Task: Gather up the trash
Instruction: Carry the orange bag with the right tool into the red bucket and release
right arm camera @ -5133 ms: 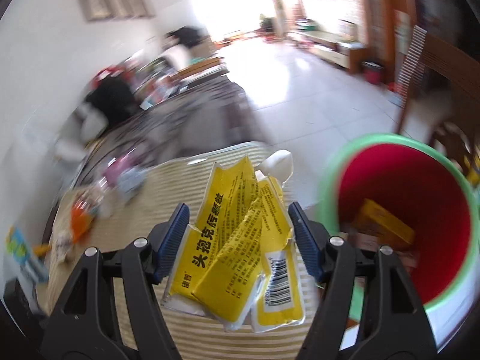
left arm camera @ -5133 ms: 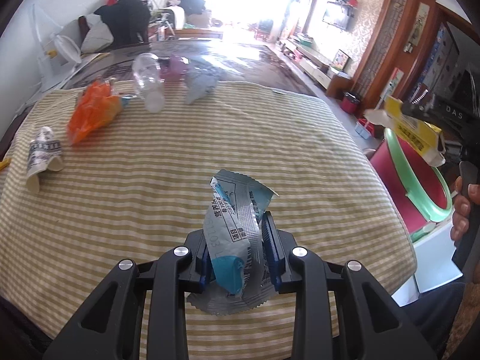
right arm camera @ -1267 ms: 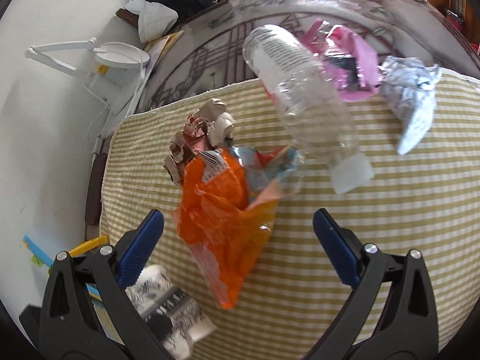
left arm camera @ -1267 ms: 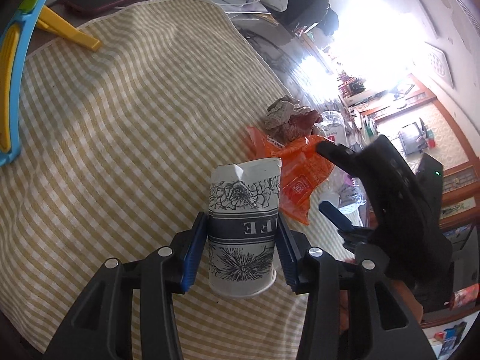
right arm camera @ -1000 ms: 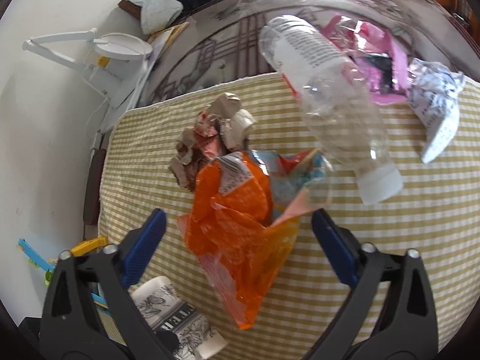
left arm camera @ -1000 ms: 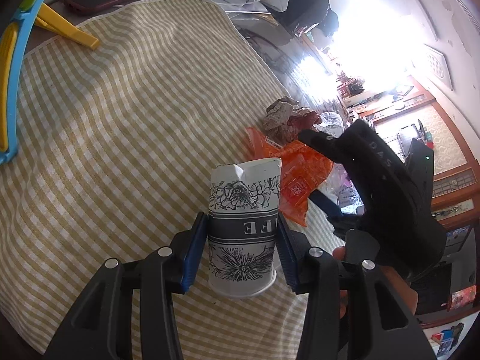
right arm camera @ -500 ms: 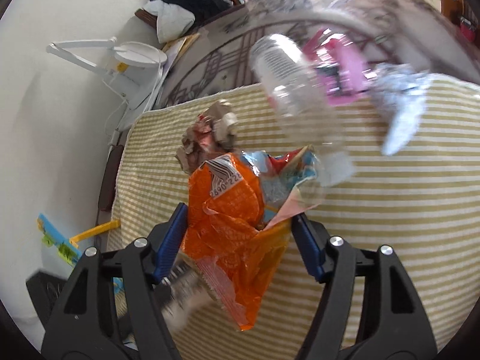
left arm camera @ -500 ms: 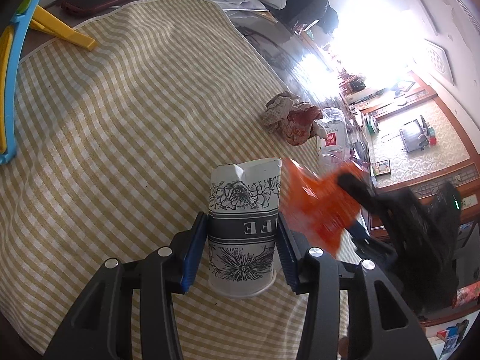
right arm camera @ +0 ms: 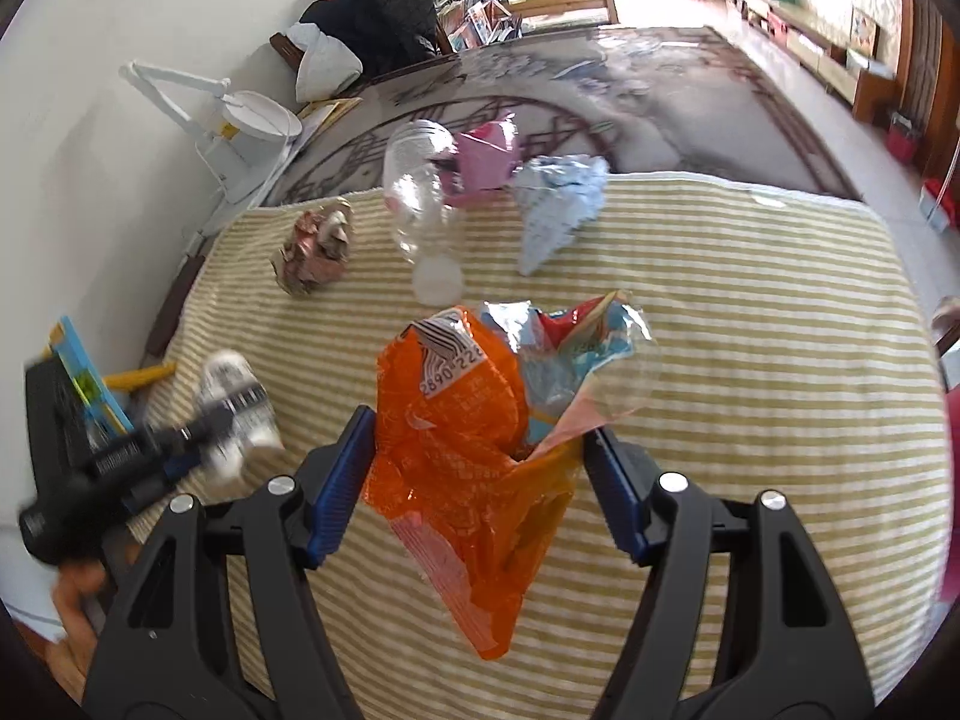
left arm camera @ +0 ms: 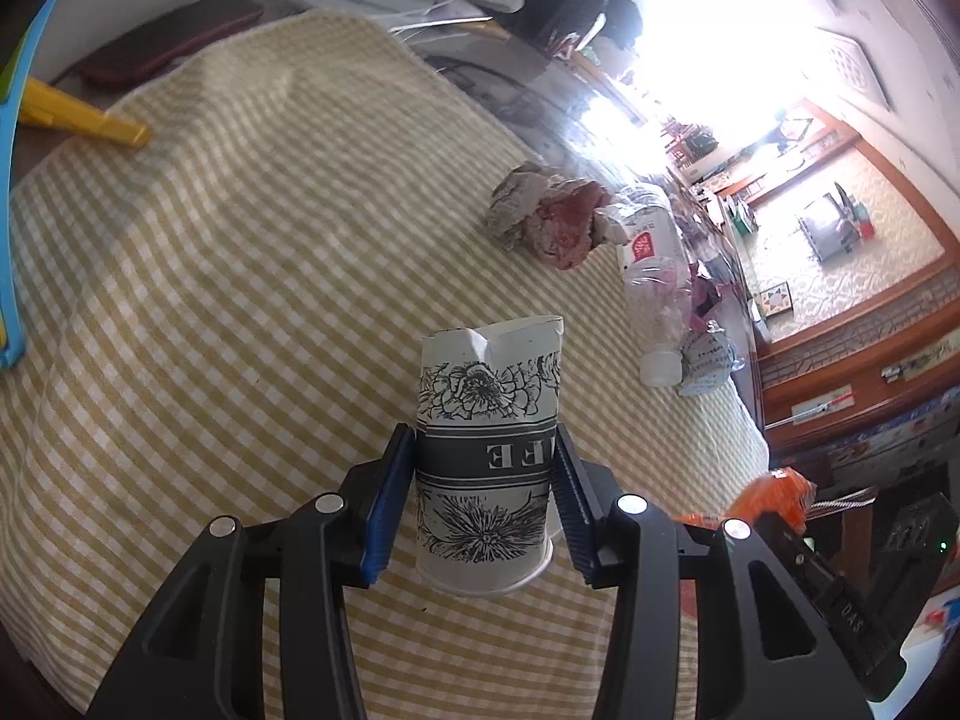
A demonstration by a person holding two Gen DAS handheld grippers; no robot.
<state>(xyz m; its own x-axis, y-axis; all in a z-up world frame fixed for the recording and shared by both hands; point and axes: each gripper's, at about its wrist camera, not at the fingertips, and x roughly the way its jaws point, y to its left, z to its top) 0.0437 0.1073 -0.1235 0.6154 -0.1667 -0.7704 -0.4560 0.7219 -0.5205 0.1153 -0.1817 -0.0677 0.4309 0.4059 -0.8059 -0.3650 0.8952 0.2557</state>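
My left gripper (left arm camera: pixel 485 483) is shut on a white paper cup (left arm camera: pixel 489 444) with black flower print, held over the checked tablecloth (left arm camera: pixel 240 312). My right gripper (right arm camera: pixel 480 474) is shut on an orange snack wrapper (right arm camera: pixel 462 444) and holds it above the cloth. In the left wrist view the wrapper (left arm camera: pixel 777 495) and right gripper show at the lower right. In the right wrist view the cup (right arm camera: pixel 237 402) and left gripper (right arm camera: pixel 204 426) show blurred at the left. A crumpled paper ball (left arm camera: pixel 549 222), a clear plastic bottle (left arm camera: pixel 651 294) and a crumpled white-blue wrapper (right arm camera: pixel 555 204) lie on the cloth.
A pink wrapper (right arm camera: pixel 489 159) lies behind the bottle on the dark glass tabletop (right arm camera: pixel 600 96). A yellow and blue toy (left arm camera: pixel 72 117) sits at the cloth's left edge. A white desk lamp (right arm camera: pixel 240 120) and dark clothes (right arm camera: pixel 378 30) are at the back.
My right gripper closed on the orange wrapper, lifted it and pulled back toward the table's near right. My left gripper still holds the cup.
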